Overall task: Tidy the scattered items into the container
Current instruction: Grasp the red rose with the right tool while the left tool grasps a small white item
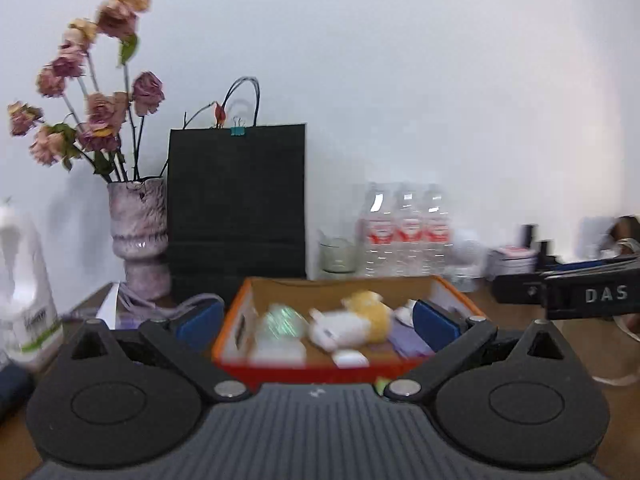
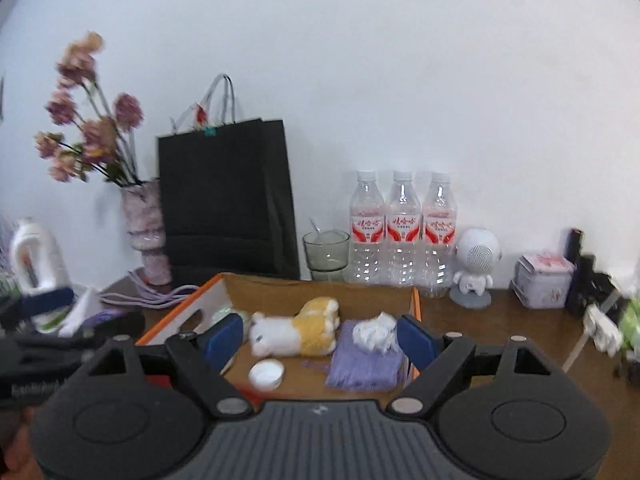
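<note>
An orange-edged cardboard box (image 1: 340, 285) (image 2: 320, 290) sits on the brown table, straight ahead in both views. Inside lie a white and yellow plush toy (image 1: 352, 320) (image 2: 300, 330), a purple cloth (image 2: 364, 364), a crumpled white tissue (image 2: 374, 334), a round white lid (image 2: 266, 373) and a shiny greenish item (image 1: 284, 320), which is blurred. My left gripper (image 1: 318, 324) is open in front of the box, with nothing between its blue pads. My right gripper (image 2: 320, 340) is open too and holds nothing. Each gripper's body shows at the edge of the other's view.
Along the wall stand a black paper bag (image 2: 226, 200), a vase of dried flowers (image 2: 146, 232), a glass cup (image 2: 326, 248), three water bottles (image 2: 402, 228), a white robot figure (image 2: 476, 268) and a tin (image 2: 542, 282). A white detergent bottle (image 1: 24, 280) and purple cable (image 2: 156, 298) are at left.
</note>
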`<state>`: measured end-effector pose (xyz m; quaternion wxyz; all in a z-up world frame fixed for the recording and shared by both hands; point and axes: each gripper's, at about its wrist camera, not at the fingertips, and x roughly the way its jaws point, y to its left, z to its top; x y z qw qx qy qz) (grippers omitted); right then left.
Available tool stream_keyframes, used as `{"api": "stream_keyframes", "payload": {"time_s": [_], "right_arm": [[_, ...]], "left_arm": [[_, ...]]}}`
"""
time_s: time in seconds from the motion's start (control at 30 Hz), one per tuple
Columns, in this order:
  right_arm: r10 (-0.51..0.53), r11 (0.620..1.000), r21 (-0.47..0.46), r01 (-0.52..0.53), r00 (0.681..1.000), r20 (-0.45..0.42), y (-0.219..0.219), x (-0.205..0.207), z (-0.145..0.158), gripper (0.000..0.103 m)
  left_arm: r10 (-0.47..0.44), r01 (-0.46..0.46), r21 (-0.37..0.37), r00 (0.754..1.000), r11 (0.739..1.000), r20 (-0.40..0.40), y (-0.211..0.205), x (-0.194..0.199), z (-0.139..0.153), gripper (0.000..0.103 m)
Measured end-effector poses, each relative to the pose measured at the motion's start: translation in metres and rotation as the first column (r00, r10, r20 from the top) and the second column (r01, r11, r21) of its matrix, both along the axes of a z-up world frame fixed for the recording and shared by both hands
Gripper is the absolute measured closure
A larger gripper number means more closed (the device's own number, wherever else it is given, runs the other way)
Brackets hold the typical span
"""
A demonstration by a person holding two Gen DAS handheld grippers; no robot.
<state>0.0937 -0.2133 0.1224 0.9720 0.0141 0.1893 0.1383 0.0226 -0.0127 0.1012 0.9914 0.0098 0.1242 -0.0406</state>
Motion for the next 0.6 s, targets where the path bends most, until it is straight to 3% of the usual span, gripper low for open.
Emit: {"api": "stream_keyframes", "payload": {"time_s": [0.1, 0.17, 0.27, 0.4, 0.5, 0.6], "right_arm": [[-0.032, 0.999, -0.01, 0.032, 0.999, 0.003, -0.004, -0.065, -0.019, 0.019], [-0.05, 0.998, 0.035, 0.05, 0.999, 0.012, -0.011, -0.112, -0.035, 0.016], [-0.045, 0.993, 0.105, 0.049, 0.998, -0.042, -0.022, -0.156, -0.062, 0.015], [-0.067, 0.998, 0.01, 0.068, 0.995, -0.068, -0.024, -0.169, -0.076, 0.019], [-0.081, 0.996, 0.03, 0.083, 0.994, -0.068, -0.031, -0.164, -0.076, 0.02], [-0.115, 0.993, -0.016, 0.114, 0.988, -0.1, -0.03, -0.145, -0.083, 0.023]], "left_arm": [[0.036, -0.037, -0.026, 0.999, 0.999, -0.023, -0.001, -0.065, -0.021, 0.0], [0.024, -0.028, -0.066, 0.998, 0.997, -0.056, 0.0, -0.1, -0.038, 0.0], [0.008, -0.014, -0.053, 0.994, 0.998, -0.109, 0.0, -0.12, -0.05, 0.0], [-0.003, -0.002, -0.053, 0.996, 0.999, -0.09, 0.003, -0.116, -0.046, 0.0], [-0.021, 0.015, -0.059, 0.994, 0.998, -0.106, 0.002, -0.101, -0.047, 0.0], [-0.042, 0.037, -0.049, 0.993, 0.998, -0.111, 0.001, -0.078, -0.05, 0.003]]}}
